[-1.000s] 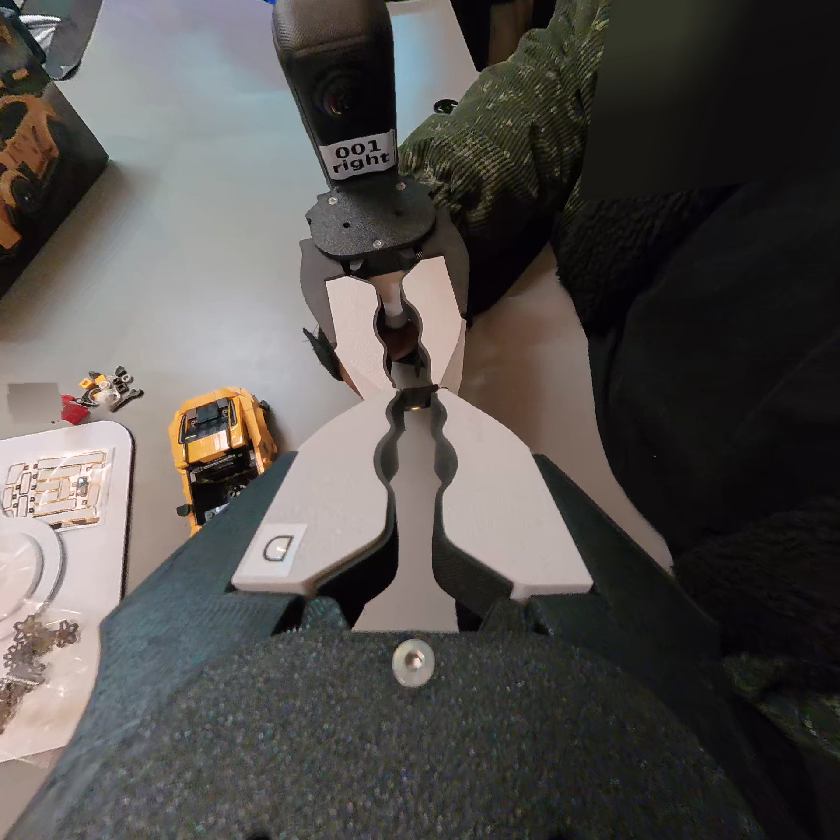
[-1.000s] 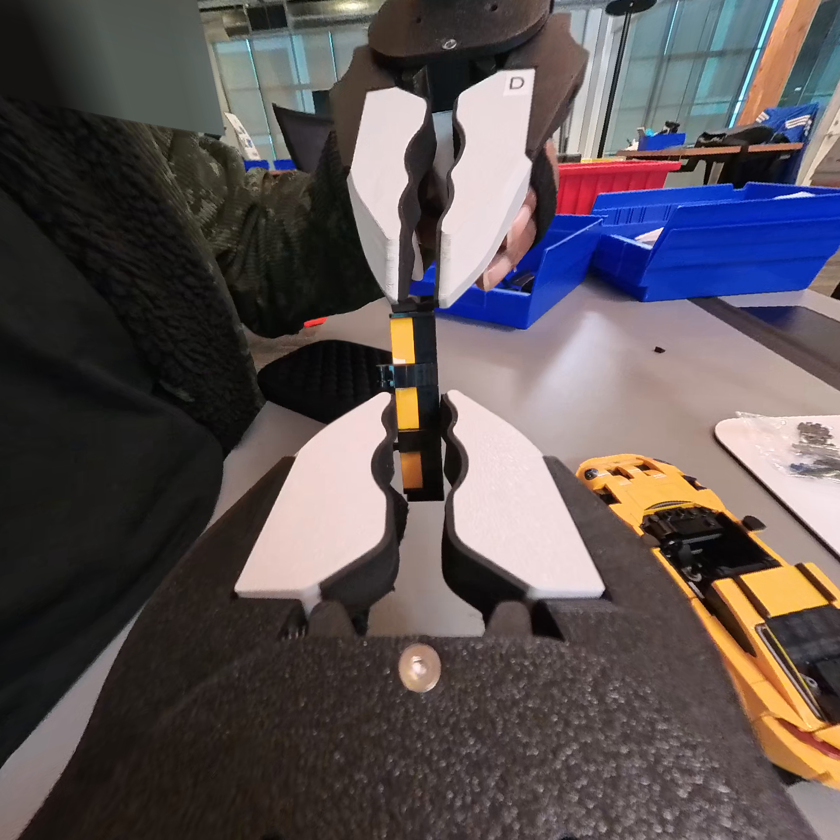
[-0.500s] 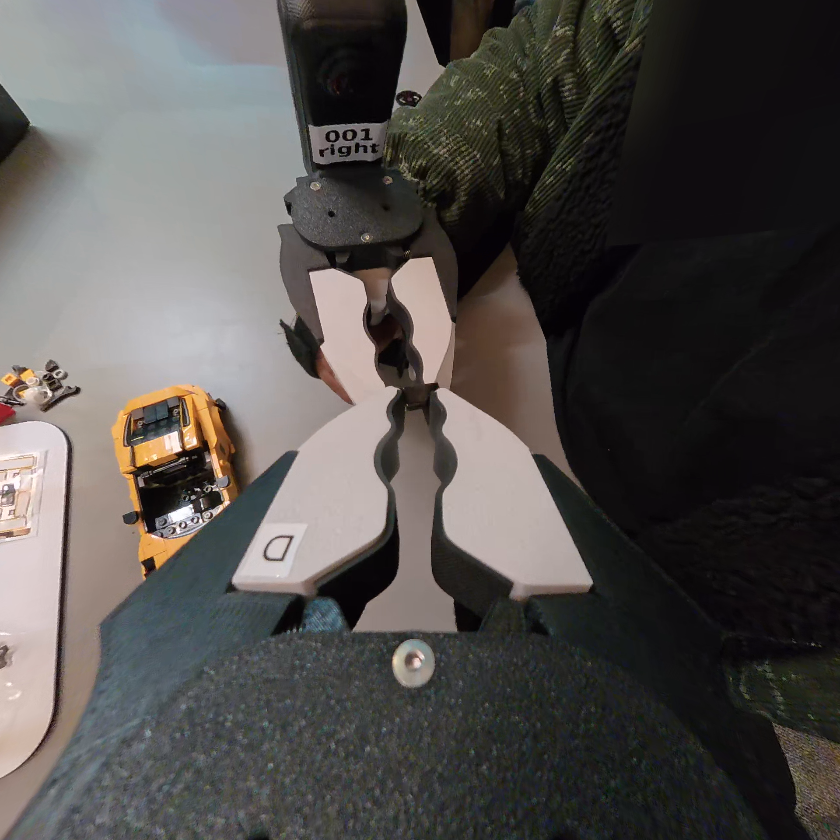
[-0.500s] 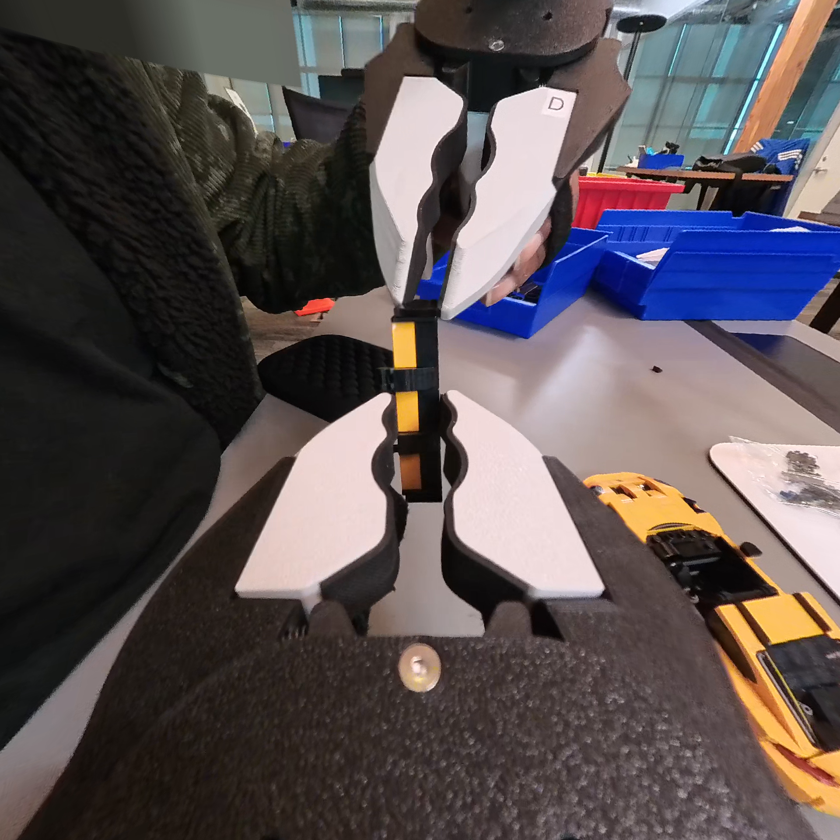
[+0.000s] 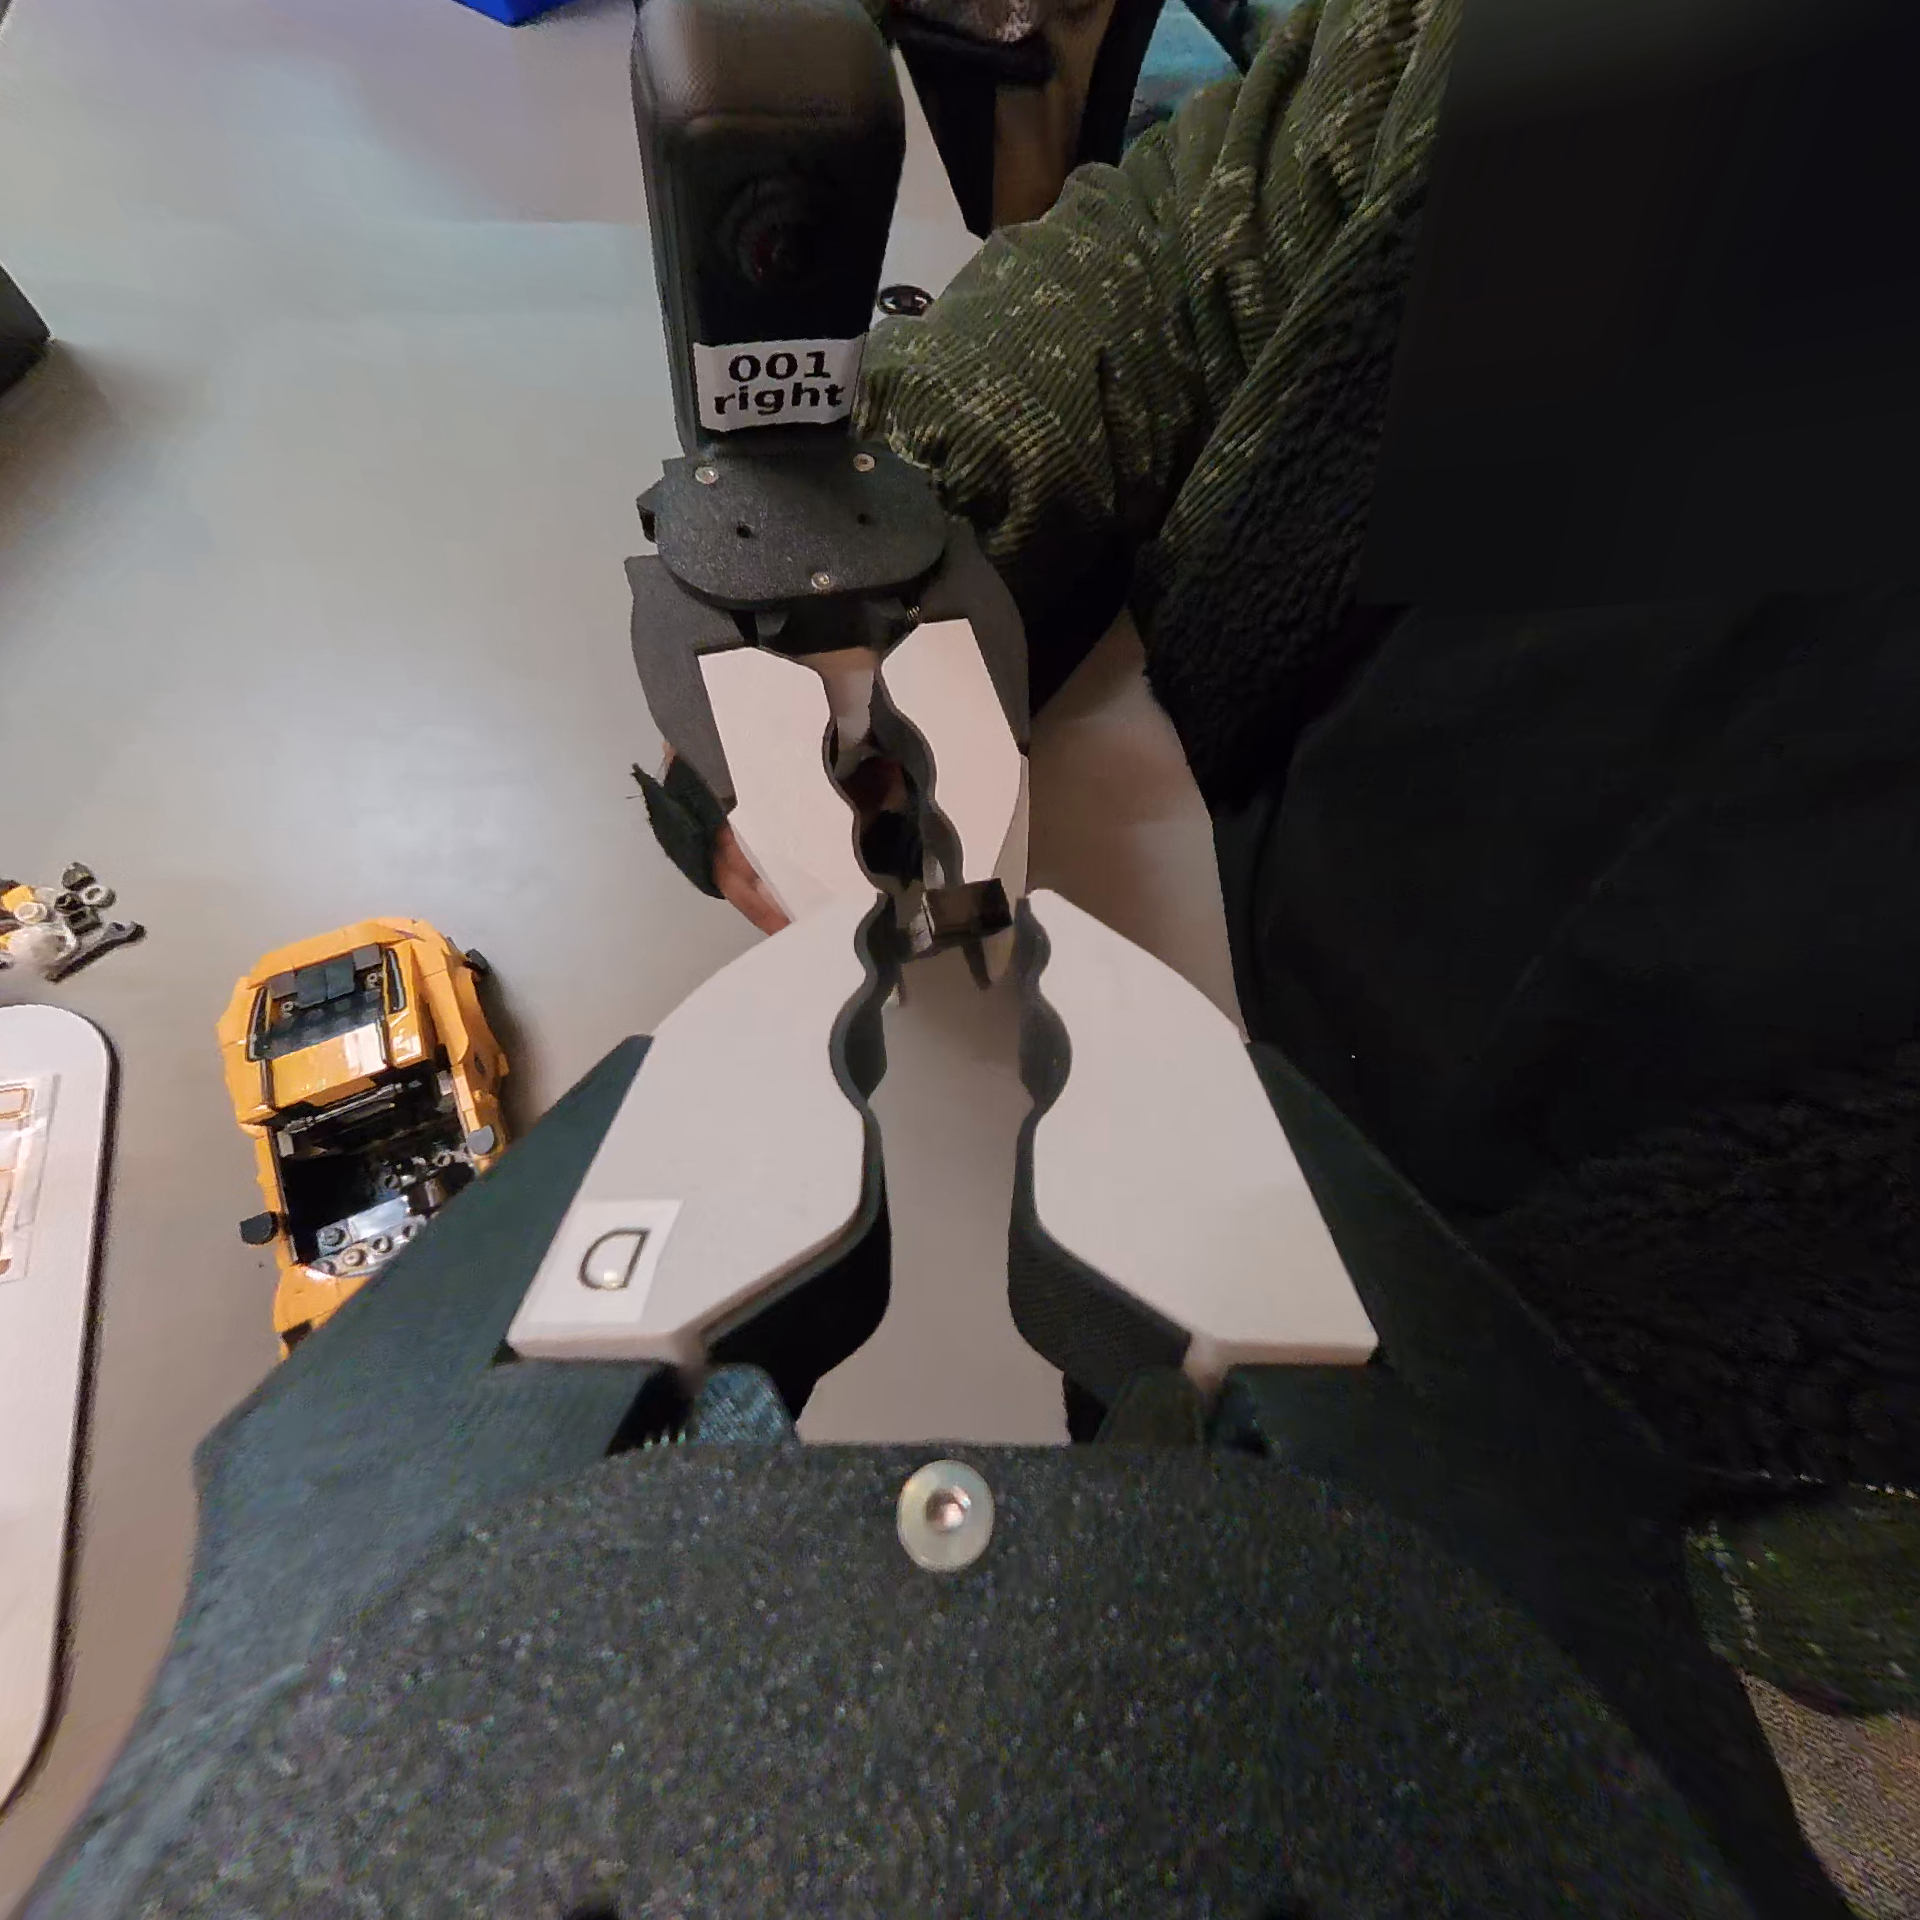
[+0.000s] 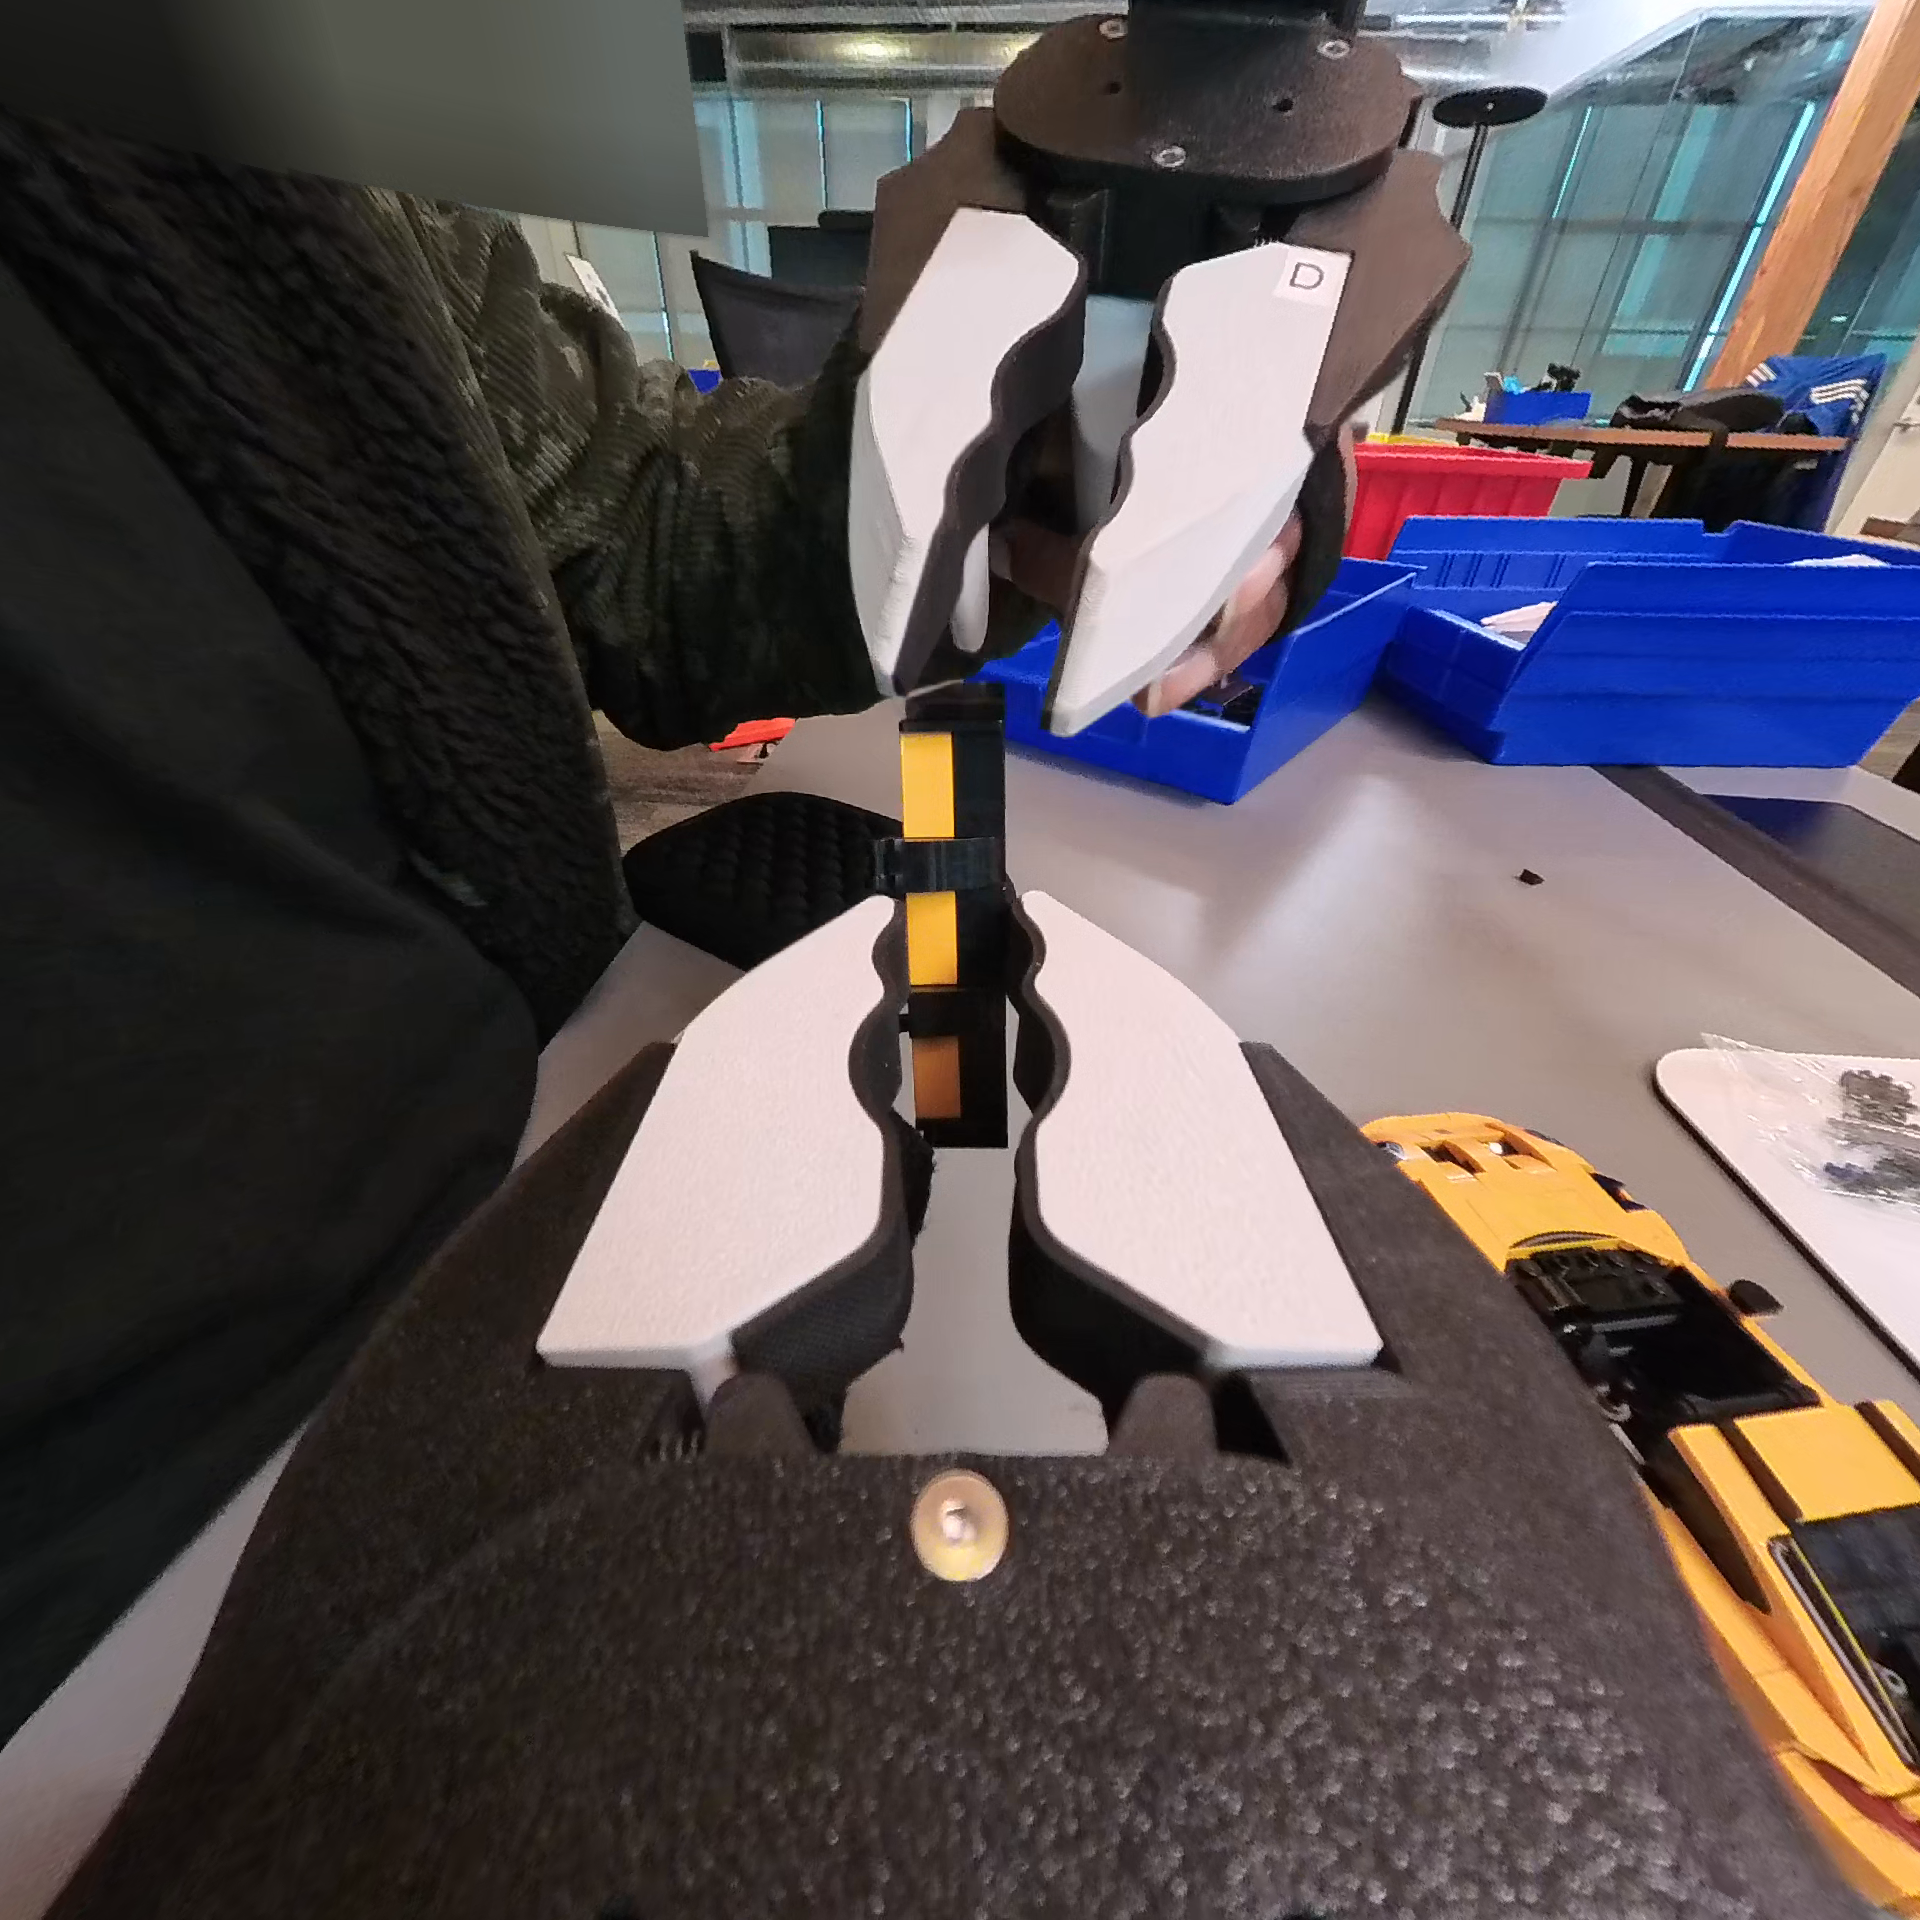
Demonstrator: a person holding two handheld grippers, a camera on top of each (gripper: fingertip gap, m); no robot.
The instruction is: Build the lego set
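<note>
The grey table carries everything here, and the person's dark fleece and green corduroy sleeve fill the side nearest the body. At the far edge of the table stand blue bins with a red bin behind them. A white board with a clear bag of small dark parts lies on the table, and in the left wrist view a few loose small pieces sit near its far end.

The yellow toy car, partly built with its black insides open, rests on the table just beside the board and close to both tools.

The right tool is clamped on a narrow black and yellow brick strip, held upright between its white fingers with the upper half sticking out past the tips. The left tool points at it from the opposite side; its fingers stand apart around the top end of the strip, with a gap showing at the tips in both views, so it is not pinching the strip. From the left wrist view only the dark end of the strip shows, between the two tools' tips.
</note>
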